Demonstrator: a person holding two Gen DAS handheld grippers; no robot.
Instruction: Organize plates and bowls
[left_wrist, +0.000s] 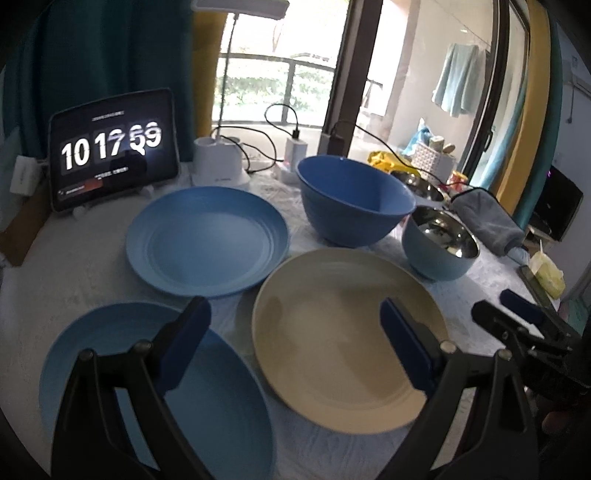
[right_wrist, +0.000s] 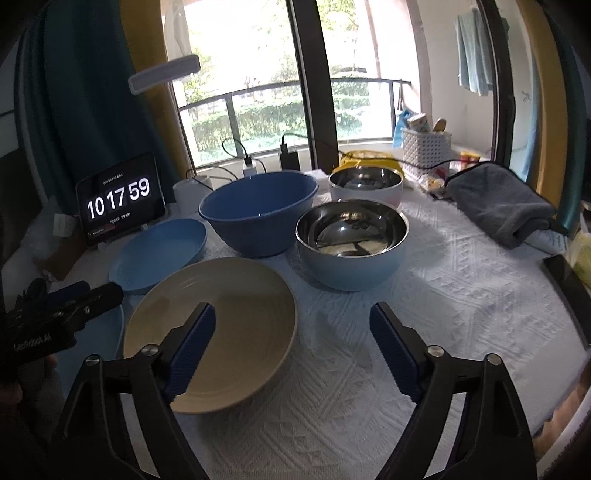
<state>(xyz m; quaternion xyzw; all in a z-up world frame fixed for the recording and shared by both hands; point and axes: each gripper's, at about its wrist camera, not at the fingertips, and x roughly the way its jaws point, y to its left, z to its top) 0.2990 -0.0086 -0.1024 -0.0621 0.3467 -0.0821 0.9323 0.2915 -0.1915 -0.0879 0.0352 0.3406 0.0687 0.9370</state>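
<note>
Three plates: two blue (left_wrist: 207, 236) (left_wrist: 147, 387), one cream (left_wrist: 347, 332). Three bowls. The cream plate lies under the left gripper (left_wrist: 295, 339) and right gripper (right_wrist: 291, 343), both spread apart, empty.

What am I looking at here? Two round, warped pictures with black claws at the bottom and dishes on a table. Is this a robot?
No robot: a person holds a two-finger claw in each hand, each carrying a wide-angle camera looking along its fingers. One picture comes from the left gripper, the other from the right gripper. Both stand open and hold nothing. On the white tablecloth lie a cream plate, two blue plates, a big blue bowl and a steel-lined pale blue bowl; a similar white bowl sits behind. The tablet shows a clock.
</note>
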